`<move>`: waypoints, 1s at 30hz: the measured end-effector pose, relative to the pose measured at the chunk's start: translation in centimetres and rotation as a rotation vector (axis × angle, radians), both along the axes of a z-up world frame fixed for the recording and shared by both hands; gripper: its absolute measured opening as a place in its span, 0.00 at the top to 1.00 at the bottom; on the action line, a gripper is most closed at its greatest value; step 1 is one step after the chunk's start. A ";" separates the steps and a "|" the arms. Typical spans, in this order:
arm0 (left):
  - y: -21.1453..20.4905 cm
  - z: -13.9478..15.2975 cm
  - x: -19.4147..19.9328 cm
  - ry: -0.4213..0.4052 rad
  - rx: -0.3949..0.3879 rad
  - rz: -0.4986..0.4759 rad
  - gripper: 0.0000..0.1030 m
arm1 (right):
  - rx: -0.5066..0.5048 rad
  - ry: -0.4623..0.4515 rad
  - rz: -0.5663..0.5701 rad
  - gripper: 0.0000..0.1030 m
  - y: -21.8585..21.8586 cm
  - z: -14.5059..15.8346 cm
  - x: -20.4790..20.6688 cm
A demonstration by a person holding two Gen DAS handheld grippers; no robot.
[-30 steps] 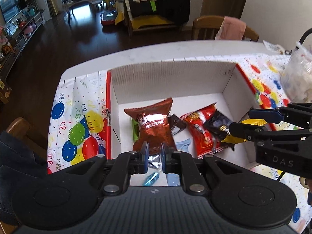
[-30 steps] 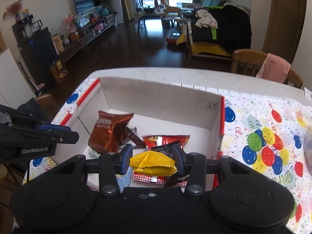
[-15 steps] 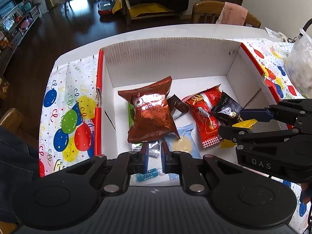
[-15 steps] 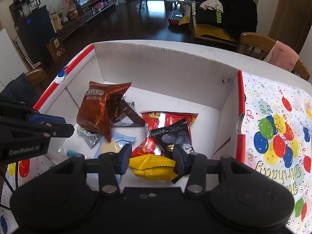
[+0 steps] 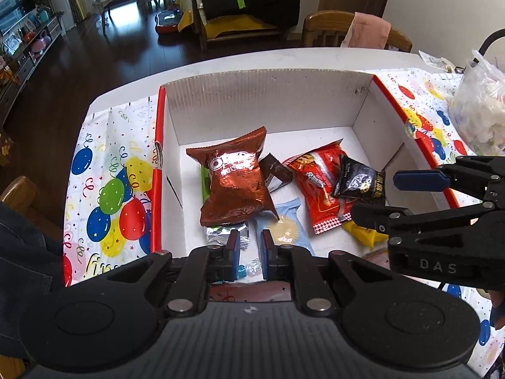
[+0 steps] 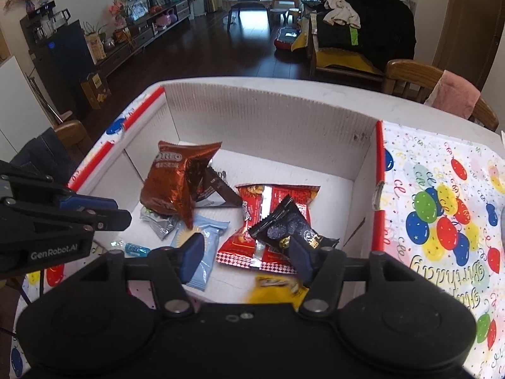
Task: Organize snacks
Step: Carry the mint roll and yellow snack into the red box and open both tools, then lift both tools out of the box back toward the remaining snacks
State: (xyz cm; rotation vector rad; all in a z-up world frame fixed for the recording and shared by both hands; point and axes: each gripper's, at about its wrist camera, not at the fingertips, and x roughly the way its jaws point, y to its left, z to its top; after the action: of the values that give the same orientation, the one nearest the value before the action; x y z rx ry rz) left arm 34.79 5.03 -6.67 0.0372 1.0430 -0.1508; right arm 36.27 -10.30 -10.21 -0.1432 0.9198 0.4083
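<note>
We are spreading the right gripper (image 6: 246, 260) fingers so the yellow snack packet (image 6: 276, 289) drops into the cardboard box (image 6: 268, 120), while the left gripper (image 5: 247, 252) fingers are hovering nearly pressed together, empty.

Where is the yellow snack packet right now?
The yellow packet lies inside the white box, near its front edge, just below the open right gripper and beside the red packet.
</note>
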 end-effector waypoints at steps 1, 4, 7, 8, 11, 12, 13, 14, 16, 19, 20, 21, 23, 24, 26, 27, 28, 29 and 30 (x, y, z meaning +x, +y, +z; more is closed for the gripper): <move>0.0 0.2 -0.2 -0.004 -0.002 0.001 0.88 | 0.007 -0.005 -0.002 0.42 -0.1 0.3 -0.3; 0.2 0.9 -0.9 -0.019 -0.007 0.002 0.88 | 0.026 -0.025 -0.007 0.39 -0.4 1.2 -1.2; 0.2 1.5 -1.6 -0.032 -0.012 0.002 0.87 | 0.044 -0.045 -0.003 0.38 -0.6 2.2 -2.1; 0.2 1.7 -1.9 -0.037 -0.014 0.001 0.87 | 0.049 -0.053 -0.002 0.38 -0.6 2.5 -2.4; 0.4 2.4 -2.7 -0.050 -0.022 -0.003 0.84 | 0.065 -0.073 -0.002 0.34 -0.7 3.3 -3.4; 0.4 2.7 -3.1 -0.056 -0.024 -0.004 0.81 | 0.071 -0.079 -0.001 0.33 -0.7 3.6 -3.8; 0.5 2.9 -3.4 -0.063 -0.026 -0.003 0.79 | 0.076 -0.085 0.000 0.33 -0.7 3.8 -4.1; 0.5 3.1 -3.7 -0.069 -0.031 -0.005 0.76 | 0.079 -0.092 0.000 0.31 -0.7 4.0 -4.5; 0.7 3.6 -4.5 -0.081 -0.041 -0.009 0.74 | 0.086 -0.104 0.003 0.29 -0.6 4.5 -5.2; 0.9 4.3 -5.6 -0.099 -0.047 -0.018 0.73 | 0.096 -0.122 0.005 0.25 -0.6 5.1 -6.4; 1.0 4.5 -6.0 -0.104 -0.049 -0.019 0.73 | 0.101 -0.128 0.005 0.23 -0.6 5.3 -6.8; 1.1 4.7 -6.4 -0.109 -0.051 -0.019 0.70 | 0.106 -0.133 0.007 0.22 -0.6 5.5 -7.2; 1.4 5.1 -7.2 -0.120 -0.060 -0.018 0.59 | 0.108 -0.146 0.010 0.19 -0.6 5.8 -8.0; 1.5 5.3 -7.7 -0.130 -0.065 -0.018 0.47 | 0.110 -0.153 0.012 0.18 -0.6 6.0 -8.4; 1.9 5.7 -8.7 -0.160 -0.072 -0.013 0.35 | 0.116 -0.161 0.017 0.16 -0.7 6.2 -9.2; 2.0 5.9 -9.1 -0.169 -0.073 -0.013 0.35 | 0.118 -0.166 0.019 0.15 -0.7 6.3 -9.5; 2.2 6.0 -9.5 -0.171 -0.077 -0.013 0.35 | 0.120 -0.170 0.021 0.15 -0.8 6.4 -9.9; 2.3 6.0 -9.8 -0.171 -0.082 -0.011 0.35 | 0.123 -0.173 0.021 0.15 -0.8 6.4 -10.2; 2.5 6.1 -10.1 -0.171 -0.087 -0.009 0.35 | 0.125 -0.173 0.021 0.15 -0.8 6.4 -10.5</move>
State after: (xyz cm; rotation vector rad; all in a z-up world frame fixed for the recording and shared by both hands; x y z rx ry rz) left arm 24.69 7.53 -0.61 -0.0240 0.8645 -0.1976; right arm 25.75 -11.13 -3.76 -0.0723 0.7212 0.4640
